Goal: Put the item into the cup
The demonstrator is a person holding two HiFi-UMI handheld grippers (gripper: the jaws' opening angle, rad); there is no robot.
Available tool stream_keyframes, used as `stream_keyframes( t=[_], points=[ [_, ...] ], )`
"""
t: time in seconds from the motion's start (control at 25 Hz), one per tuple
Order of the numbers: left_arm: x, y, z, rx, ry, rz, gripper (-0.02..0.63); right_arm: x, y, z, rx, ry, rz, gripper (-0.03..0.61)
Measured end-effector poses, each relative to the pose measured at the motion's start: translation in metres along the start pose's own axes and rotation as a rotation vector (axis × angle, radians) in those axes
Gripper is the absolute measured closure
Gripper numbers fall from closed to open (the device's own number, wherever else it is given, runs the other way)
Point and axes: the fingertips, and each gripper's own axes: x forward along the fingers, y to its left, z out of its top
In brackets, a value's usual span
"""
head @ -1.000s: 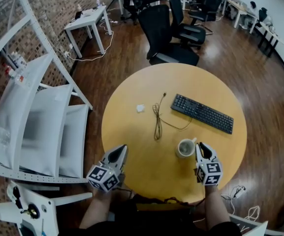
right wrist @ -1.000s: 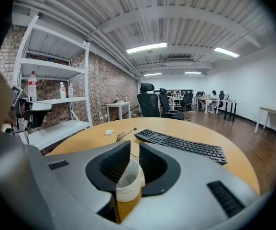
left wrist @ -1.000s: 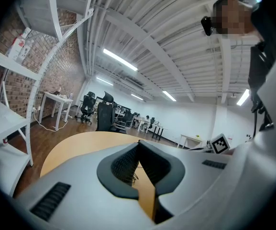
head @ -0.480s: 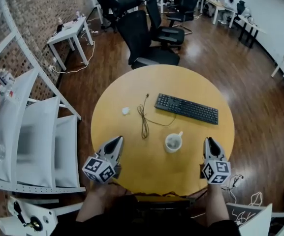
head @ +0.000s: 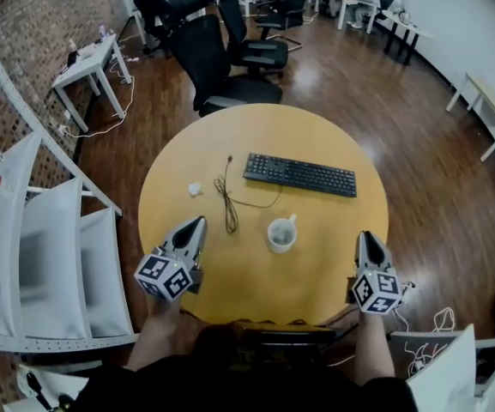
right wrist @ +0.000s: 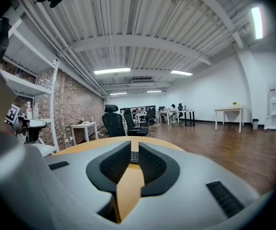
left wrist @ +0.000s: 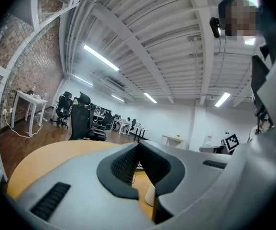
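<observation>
1. Head view: your right claw (head: 366,235) sat just beside the cup (head: 281,233) a second ago. It has now drawn off to the lower right rim of the round worktop (head: 247,283), well apart from the cup. Your left claw (head: 197,221) keeps to the lower left rim. The small white item (head: 195,189) lies on the worktop, upper left of the cup and beyond the cable (head: 227,202). By my reading, the put-in has not begun, and your left claw is the nearer one. Bare wood lies between that claw and the item, and the keyboard (head: 300,175) bounds the far side.
2. Left gripper view: your jaws meet at the tips, with nothing in them.
3. Right gripper view: your jaws have just been closing. A narrow slit remains, with nothing between them. The worktop edge falls away at the right.
</observation>
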Motion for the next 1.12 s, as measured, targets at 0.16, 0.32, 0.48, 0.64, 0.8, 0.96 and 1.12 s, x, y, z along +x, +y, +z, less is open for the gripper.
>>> stream_keyframes(
  t=[0.16,0.32,0.48,0.64,0.8,0.96,1.12],
  points=[
    [0.004,-0.002,-0.002,0.012,0.01,-0.026,0.621,-0.014,0.003,-0.004,-0.001,-0.019,-0.022,0.564],
    [0.007,0.003,-0.001,0.01,0.002,-0.021,0.621,-0.013,0.005,-0.003,-0.005,-0.028,-0.026,0.569],
    [0.003,0.004,-0.001,0.011,-0.005,-0.01,0.621,-0.013,0.01,0.002,-0.028,-0.045,-0.011,0.571],
    [-0.005,0.007,-0.002,-0.001,-0.02,0.009,0.621,-0.012,0.018,0.005,-0.027,-0.057,0.005,0.571],
    [-0.009,0.009,-0.002,-0.006,-0.025,0.025,0.621,-0.008,0.023,0.008,-0.035,-0.056,0.024,0.571],
    [-0.011,0.008,-0.004,-0.008,-0.026,0.026,0.621,-0.009,0.023,0.007,-0.033,-0.055,0.024,0.571],
    [-0.014,0.008,-0.006,0.004,-0.015,0.031,0.621,-0.007,0.026,0.004,-0.027,-0.043,0.037,0.571]
  ],
)
